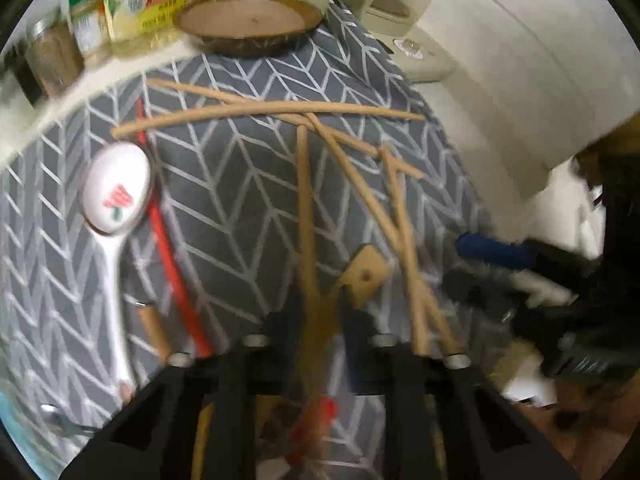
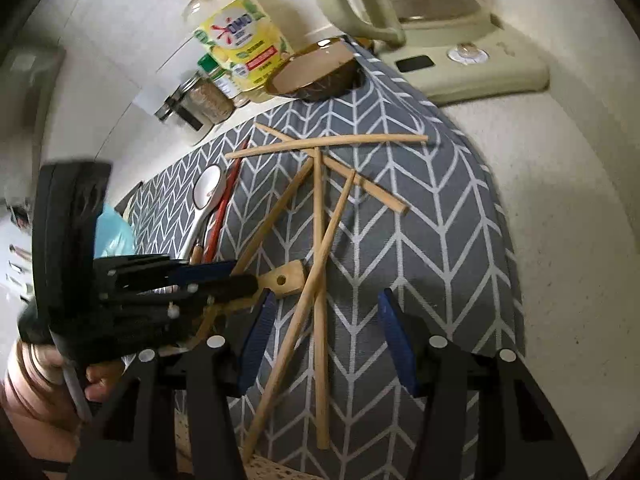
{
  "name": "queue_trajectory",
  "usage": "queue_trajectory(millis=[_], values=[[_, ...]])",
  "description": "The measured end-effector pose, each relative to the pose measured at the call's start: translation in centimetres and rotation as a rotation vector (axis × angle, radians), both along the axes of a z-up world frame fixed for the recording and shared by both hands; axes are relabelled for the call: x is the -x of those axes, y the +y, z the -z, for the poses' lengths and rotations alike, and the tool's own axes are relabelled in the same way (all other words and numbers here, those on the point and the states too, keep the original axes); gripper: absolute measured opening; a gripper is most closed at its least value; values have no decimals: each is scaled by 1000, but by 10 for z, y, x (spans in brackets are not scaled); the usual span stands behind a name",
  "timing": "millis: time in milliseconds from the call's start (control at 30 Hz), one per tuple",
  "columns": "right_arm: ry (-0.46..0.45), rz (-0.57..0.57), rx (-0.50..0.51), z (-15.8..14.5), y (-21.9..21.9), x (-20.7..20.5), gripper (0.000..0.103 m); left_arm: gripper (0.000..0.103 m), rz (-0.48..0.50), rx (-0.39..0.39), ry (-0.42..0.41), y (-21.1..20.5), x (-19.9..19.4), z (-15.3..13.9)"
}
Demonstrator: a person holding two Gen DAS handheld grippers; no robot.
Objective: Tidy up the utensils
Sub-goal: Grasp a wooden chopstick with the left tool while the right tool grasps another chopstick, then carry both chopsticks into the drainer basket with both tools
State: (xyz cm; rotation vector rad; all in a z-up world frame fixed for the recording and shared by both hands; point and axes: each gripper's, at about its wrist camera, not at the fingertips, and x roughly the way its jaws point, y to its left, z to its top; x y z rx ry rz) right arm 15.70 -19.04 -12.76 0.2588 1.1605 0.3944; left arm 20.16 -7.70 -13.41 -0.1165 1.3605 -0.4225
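Pinching one wooden chopstick (image 1: 306,216) with left gripper (image 1: 316,320), long axis straight ahead along fingers.
Lying on grey mat (image 2: 420,208) among crossed sticks; right gripper (image 2: 324,344) spread, empty, hovering beside.

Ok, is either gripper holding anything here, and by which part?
The left gripper looks shut on one wooden chopstick, near its lower end, though blur hides the contact. The right gripper is open above two other chopsticks, holding nothing.
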Motion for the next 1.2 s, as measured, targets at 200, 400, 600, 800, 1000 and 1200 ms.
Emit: queue_trajectory(millis=[200,400,600,800,1000,1200], values=[[-16,-36,8,12,16,-14,31,8,-58,54,-14,24,6,-17],[-21,0,11,20,20,-23,14,7,-105,87,-59,42,20,-43],[-87,75,-102,-28,7,-8,8,7,-214,153,-157,88,43,-93],[-235,-42,-171,-99,63,-8,7,8,-342,182,-306,152,73,-159],[-364,-262,-346,-168,169,-10,7,8,-496,48,-429,250,129,-209],[-277,-471,-404,-169,292,-3,7,8,-625,-76,-399,344,169,-196]])
